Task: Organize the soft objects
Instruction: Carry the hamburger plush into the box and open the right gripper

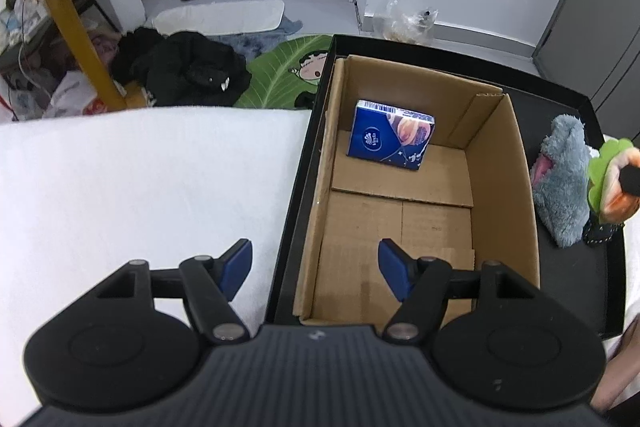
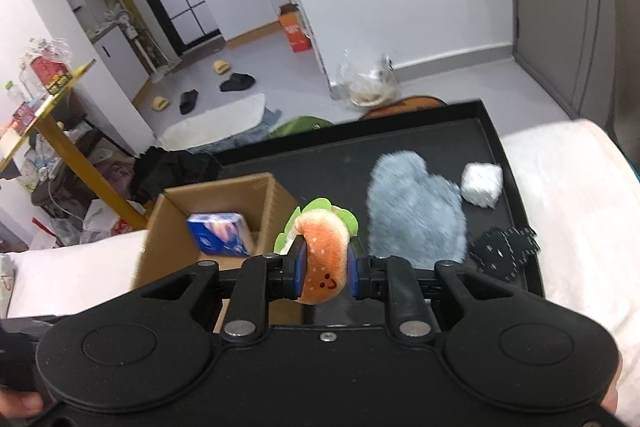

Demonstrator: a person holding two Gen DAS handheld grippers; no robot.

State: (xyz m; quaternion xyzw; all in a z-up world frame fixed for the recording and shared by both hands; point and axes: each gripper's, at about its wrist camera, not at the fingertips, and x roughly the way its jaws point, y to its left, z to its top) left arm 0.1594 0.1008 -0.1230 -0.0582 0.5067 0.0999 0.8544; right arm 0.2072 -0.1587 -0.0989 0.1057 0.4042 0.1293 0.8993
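A cardboard box stands open in a black tray, with a blue tissue pack inside at its far end. My left gripper is open and empty above the box's near left wall. My right gripper is shut on an orange plush burger with green felt lettuce, held above the tray just right of the box. The burger also shows at the right edge of the left wrist view. A grey fluffy plush lies on the tray, also seen in the left wrist view.
A white fluffy cube and a black dotted cloth lie on the tray right of the grey plush. White bedding lies under and around the tray. Beyond are black clothes, a green rug and a yellow-legged table.
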